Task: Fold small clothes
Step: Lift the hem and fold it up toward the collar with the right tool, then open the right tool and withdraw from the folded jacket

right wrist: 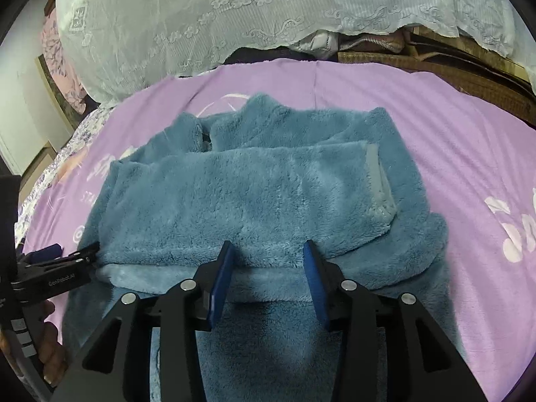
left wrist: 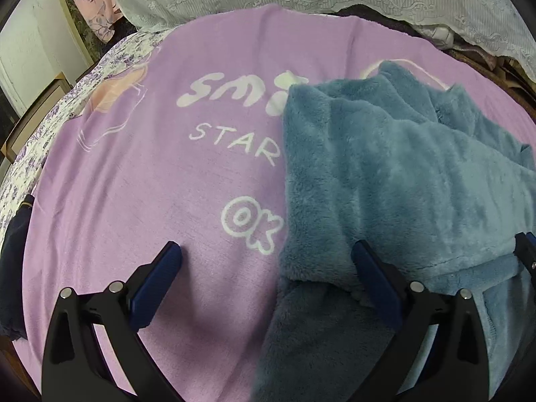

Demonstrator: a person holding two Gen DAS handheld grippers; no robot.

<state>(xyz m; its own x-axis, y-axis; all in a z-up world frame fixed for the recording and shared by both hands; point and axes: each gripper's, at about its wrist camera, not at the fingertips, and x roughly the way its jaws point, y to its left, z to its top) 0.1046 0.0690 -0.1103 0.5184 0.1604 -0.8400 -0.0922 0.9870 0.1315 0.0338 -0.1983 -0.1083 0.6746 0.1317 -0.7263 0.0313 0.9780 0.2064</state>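
Observation:
A fluffy blue fleece garment (right wrist: 261, 197) lies partly folded on a purple blanket (right wrist: 452, 154), with a sleeve laid across its body. It also shows in the left wrist view (left wrist: 385, 174), at the right. My left gripper (left wrist: 268, 251) is open wide, its right finger (left wrist: 372, 268) on the garment's left edge and its left finger (left wrist: 164, 268) over the blanket. It also shows in the right wrist view (right wrist: 67, 254), at the garment's left edge. My right gripper (right wrist: 269, 251) is open, its fingers over the garment's near fold, holding nothing.
A white lace cover (right wrist: 234, 16) lies over bedding behind the blanket. Brown mats (right wrist: 452, 67) sit at the back right. A floral sheet (left wrist: 50, 117) and a dark cloth (left wrist: 13, 261) lie at the left. A wall and a frame (left wrist: 40, 50) stand beyond.

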